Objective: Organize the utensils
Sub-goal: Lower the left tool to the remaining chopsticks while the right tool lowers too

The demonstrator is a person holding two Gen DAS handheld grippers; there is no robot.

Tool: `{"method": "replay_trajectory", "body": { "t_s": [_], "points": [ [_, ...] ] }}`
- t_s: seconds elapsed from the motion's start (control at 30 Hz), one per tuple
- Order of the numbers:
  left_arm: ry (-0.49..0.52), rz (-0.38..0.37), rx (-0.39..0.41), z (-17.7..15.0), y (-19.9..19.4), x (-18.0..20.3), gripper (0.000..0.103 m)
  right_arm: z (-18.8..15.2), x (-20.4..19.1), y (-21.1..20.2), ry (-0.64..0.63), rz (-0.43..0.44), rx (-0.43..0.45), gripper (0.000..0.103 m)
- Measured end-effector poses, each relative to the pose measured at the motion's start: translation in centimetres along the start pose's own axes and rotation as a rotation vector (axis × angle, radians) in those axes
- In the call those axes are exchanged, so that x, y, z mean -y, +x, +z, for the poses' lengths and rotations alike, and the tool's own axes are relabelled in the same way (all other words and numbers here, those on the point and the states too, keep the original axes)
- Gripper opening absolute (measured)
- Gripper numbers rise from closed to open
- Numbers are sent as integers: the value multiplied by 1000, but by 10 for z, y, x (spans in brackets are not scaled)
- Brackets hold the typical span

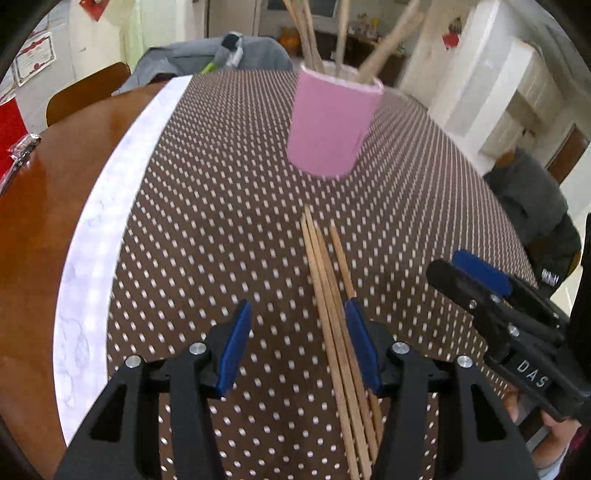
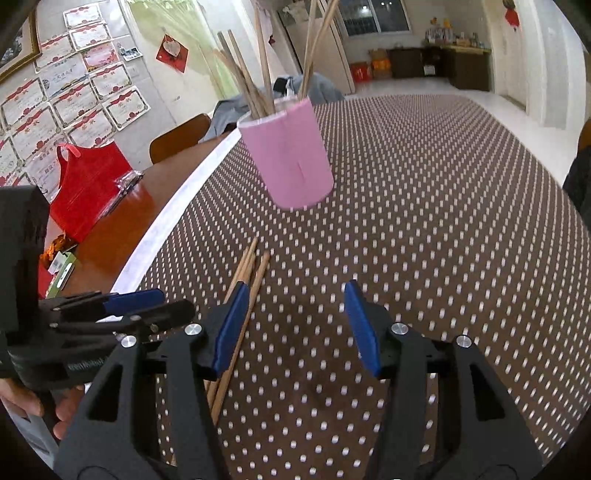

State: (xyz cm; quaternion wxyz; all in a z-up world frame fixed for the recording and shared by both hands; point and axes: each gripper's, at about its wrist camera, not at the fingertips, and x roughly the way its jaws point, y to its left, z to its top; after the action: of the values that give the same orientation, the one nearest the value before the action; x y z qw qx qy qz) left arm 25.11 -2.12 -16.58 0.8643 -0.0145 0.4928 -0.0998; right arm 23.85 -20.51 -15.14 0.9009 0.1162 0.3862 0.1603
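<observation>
A pink cup (image 1: 332, 125) stands on the dotted brown tablecloth (image 1: 207, 206) and holds several wooden chopsticks (image 1: 306, 33). Three loose chopsticks (image 1: 332, 295) lie flat on the cloth in front of it. My left gripper (image 1: 297, 347) is open and empty, its right pad beside the loose chopsticks. My right gripper (image 2: 295, 328) is open and empty, with the loose chopsticks (image 2: 247, 280) passing under its left pad. The pink cup (image 2: 291, 155) stands ahead of it. Each gripper shows in the other's view: the right one (image 1: 480, 280), the left one (image 2: 140, 306).
The white marble-pattern strip (image 1: 107, 221) borders the cloth on the left, with bare wooden table (image 1: 44, 206) beyond. A red bag (image 2: 85, 184) and small packets sit on that wood. A chair (image 2: 181, 136) and grey clothing (image 1: 207, 59) stand at the far edge.
</observation>
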Motion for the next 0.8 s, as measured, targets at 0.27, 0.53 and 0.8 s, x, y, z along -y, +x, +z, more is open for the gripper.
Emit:
{"method": "replay_trajectory", "body": {
  "t_s": [0.27, 0.53, 0.8],
  "points": [
    [39, 59, -69, -17, 16, 6, 53, -17, 6, 0, 39, 31, -37, 54],
    [21, 54, -72, -10, 19, 2, 53, -24, 13, 0, 54, 32, -50, 54],
    [35, 80, -54, -6, 21, -2, 58, -24, 13, 1, 54, 32, -56, 55]
  ]
}}
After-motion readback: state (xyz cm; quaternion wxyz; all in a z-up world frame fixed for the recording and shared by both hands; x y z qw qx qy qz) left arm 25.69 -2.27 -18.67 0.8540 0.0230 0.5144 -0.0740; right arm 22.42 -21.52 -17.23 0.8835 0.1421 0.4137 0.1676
